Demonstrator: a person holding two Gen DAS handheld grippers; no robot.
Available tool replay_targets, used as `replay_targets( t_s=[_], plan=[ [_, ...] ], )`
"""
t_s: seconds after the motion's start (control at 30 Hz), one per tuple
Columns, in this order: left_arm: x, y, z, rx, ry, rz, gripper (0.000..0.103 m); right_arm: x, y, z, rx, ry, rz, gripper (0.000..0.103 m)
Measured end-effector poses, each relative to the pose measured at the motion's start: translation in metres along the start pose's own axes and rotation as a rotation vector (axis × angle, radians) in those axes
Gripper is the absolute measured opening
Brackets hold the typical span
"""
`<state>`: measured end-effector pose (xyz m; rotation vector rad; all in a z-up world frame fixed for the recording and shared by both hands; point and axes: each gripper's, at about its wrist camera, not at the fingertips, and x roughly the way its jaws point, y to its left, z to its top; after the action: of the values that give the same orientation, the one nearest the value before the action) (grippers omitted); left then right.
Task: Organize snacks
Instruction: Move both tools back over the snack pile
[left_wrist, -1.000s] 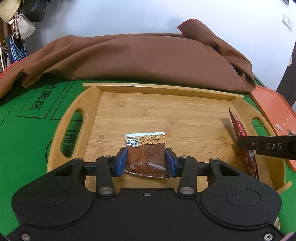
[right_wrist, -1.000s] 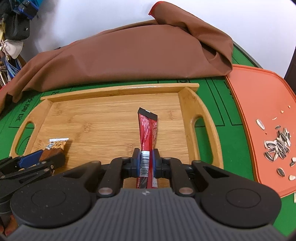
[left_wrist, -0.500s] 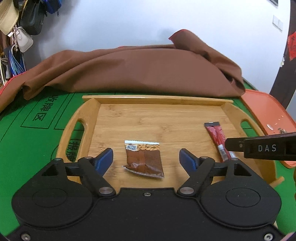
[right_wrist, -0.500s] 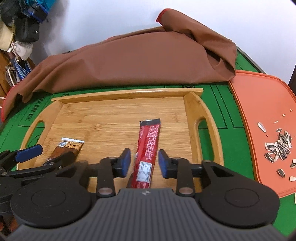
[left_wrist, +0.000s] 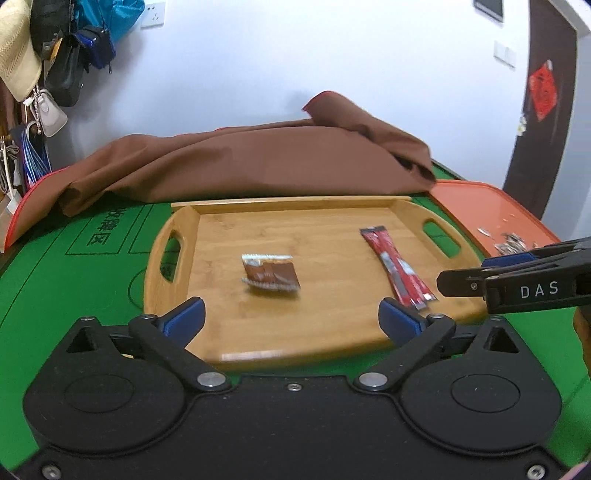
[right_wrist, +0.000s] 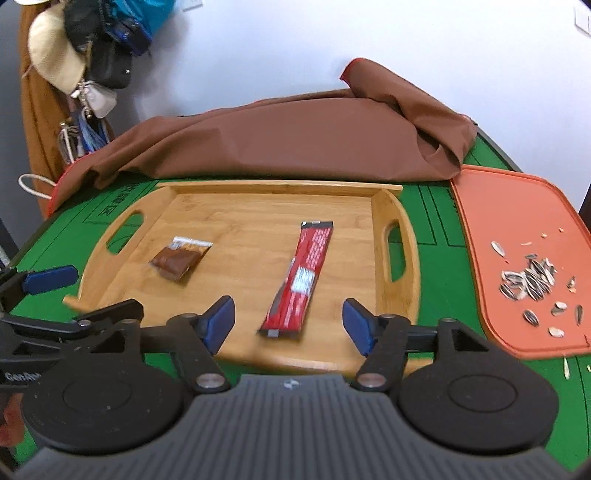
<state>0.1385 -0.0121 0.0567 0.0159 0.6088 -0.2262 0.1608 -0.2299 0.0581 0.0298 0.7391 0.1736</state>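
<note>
While both snacks are lying flat on the bamboo tray (left_wrist: 184, 221), we are seeing the left hand-held gripper (left_wrist: 291, 317) and right hand-held gripper (right_wrist: 288, 325), jaws just opened and empty, hanging over the short brown packet (left_wrist: 271, 275) and the long red stick pack (right_wrist: 301, 280).

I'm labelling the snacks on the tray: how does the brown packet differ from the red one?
The brown packet is short and squarish; the red packet is a long narrow stick. The brown packet lies towards the wooden tray's left handle, the red packet nearer its right handle. Both lie flat on the tray, apart, touched by neither gripper.
</note>
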Motion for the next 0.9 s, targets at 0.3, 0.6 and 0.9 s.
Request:
replay_targets(
  t_s=[0.3, 0.6, 0.9],
  plan=[
    [-0.041, -0.005, -0.042, 0.027, -0.029, -0.017, 0.101, -0.034, -0.002, -0.049, -0.021, -0.041, -0.018, 0.082],
    [-0.063, -0.002, -0.082, 0.034, -0.008, 0.01, 0.102, -0.052, -0.005, -0.087, -0.029, -0.038, -0.065, 0.086],
    [-0.082, 0.002, -0.102, 0.026, 0.003, 0.026, 0.098, -0.065, -0.005, -0.115, -0.012, -0.043, -0.106, 0.086]
  ],
)
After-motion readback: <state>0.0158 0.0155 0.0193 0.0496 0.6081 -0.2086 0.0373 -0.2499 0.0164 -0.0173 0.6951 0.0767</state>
